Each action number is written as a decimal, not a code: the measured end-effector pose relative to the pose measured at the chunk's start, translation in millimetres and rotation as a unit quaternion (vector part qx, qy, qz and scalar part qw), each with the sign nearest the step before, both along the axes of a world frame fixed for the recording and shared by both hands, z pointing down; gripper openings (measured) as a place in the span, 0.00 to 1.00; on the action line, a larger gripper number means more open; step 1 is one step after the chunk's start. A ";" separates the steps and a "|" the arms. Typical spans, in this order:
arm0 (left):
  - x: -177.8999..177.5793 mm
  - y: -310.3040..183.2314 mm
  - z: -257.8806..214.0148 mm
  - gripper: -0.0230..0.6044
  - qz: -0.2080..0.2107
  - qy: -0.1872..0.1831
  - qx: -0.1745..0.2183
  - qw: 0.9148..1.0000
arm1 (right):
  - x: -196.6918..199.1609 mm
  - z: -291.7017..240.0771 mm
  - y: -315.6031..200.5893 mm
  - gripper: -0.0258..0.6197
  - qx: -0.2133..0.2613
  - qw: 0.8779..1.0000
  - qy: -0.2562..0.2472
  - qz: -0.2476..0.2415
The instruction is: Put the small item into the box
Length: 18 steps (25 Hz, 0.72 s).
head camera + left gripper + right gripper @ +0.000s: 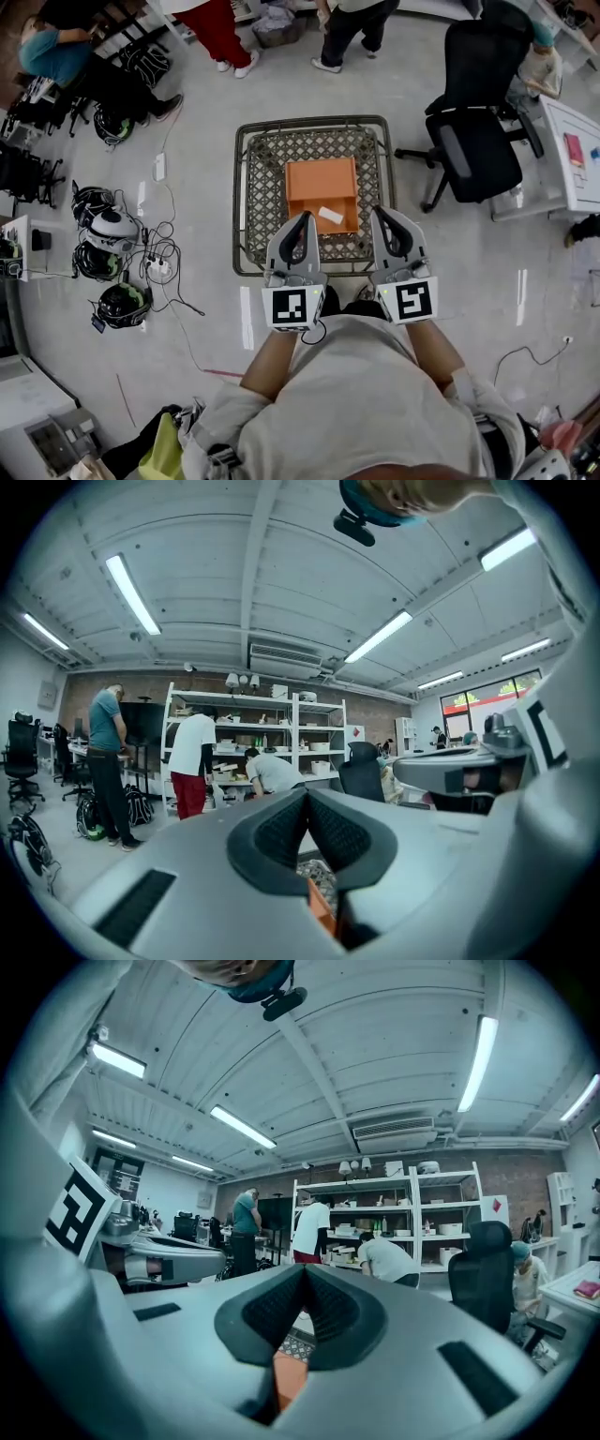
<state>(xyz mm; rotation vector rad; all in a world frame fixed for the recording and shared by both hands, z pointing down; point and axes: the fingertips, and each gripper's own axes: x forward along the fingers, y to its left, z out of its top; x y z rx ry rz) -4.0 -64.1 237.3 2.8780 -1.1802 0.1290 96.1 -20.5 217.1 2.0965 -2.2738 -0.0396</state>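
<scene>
An orange box lies open on a small table with a woven top and a metal frame. Inside the box, near its front right corner, rests a small white item. My left gripper hovers at the box's front left edge and my right gripper just off its front right edge. Both are shut with nothing between their fingers. In the left gripper view the closed left gripper points out into the room, with a sliver of the orange box below it. The right gripper is likewise closed above a patch of the orange box.
A black office chair stands right of the table, with a white desk beyond it. Helmets and cables lie on the floor at left. People stand at the far side near white shelving.
</scene>
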 end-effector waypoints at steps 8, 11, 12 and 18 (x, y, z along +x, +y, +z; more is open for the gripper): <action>13.0 12.2 -8.3 0.05 0.009 0.011 0.006 1.000 | 5.7 -8.2 8.2 0.04 0.007 1.000 -0.004 0.004; 12.4 12.6 -14.6 0.05 0.004 0.026 0.006 1.000 | 3.7 -12.5 9.5 0.04 0.013 1.000 0.001 0.002; 12.7 13.2 -16.4 0.05 0.004 0.028 0.008 1.000 | 3.2 -13.3 9.7 0.04 0.014 1.000 0.002 0.002; 12.6 20.4 -12.0 0.05 0.012 0.017 0.007 1.000 | -0.6 -11.2 11.2 0.04 0.010 1.000 0.000 -0.003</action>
